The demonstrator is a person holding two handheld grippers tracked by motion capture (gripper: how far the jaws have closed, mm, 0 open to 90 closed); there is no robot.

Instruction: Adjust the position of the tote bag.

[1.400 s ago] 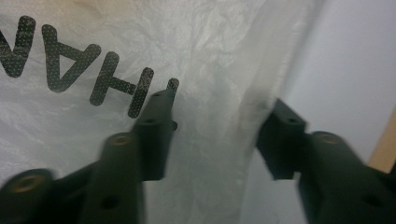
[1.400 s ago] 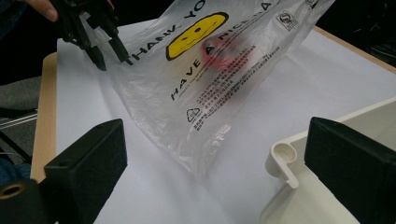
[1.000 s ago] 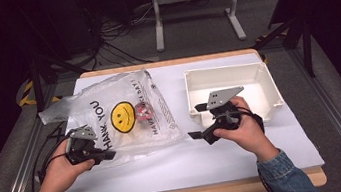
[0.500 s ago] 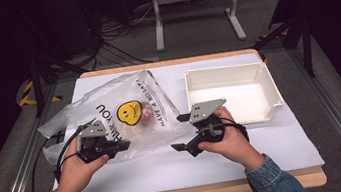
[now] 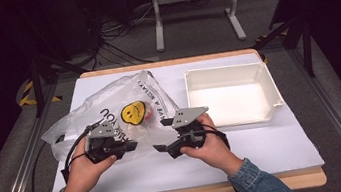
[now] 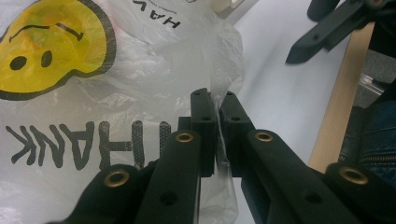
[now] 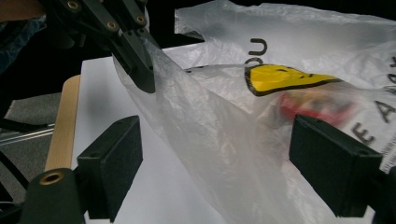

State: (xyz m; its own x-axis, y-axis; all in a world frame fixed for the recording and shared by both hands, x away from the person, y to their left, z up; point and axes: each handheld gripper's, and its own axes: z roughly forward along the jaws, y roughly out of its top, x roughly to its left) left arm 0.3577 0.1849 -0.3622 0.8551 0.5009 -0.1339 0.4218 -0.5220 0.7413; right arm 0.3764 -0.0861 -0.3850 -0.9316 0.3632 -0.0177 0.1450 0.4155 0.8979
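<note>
Two grippers work the plastic bag (image 5: pixel 111 117) at table's nine o'clock: left gripper (image 6: pixel 215 116) pinches its hem taut, while right gripper (image 7: pixel 215 163), jaws apart and just closing, straddles loose film for a second hold.

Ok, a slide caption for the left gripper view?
Left gripper pinches the smiley-printed plastic bag at its edge.
</note>
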